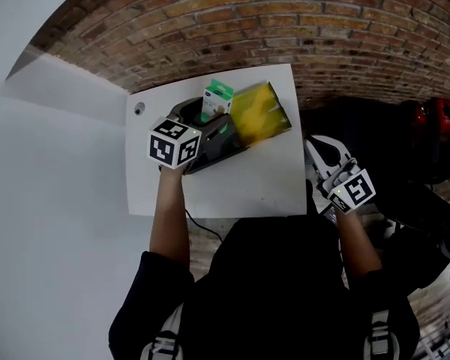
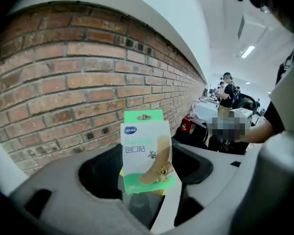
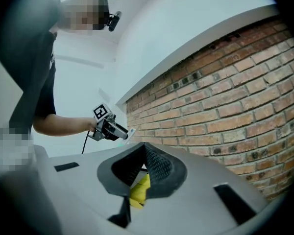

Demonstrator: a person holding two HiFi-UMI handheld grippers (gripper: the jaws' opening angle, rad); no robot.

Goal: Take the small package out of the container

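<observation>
Your left tongs (image 2: 146, 190) pinch the bandage box (image 2: 146, 153) upright to clear the yellow pouch (image 1: 261, 111), upper centre; right tongs (image 3: 143, 151), pressed together, wait off the worktop (image 1: 232, 186).

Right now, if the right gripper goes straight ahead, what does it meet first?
Likely the yellow container, seen just beyond the right gripper's closed jaws, though depth is unclear.

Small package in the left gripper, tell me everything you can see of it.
The small package is a flat white and green pack with a green hang tab on top and a tan bandage strip pictured on its face. It stands upright, its lower edge clamped in the left gripper, beside the yellow bag.
</observation>
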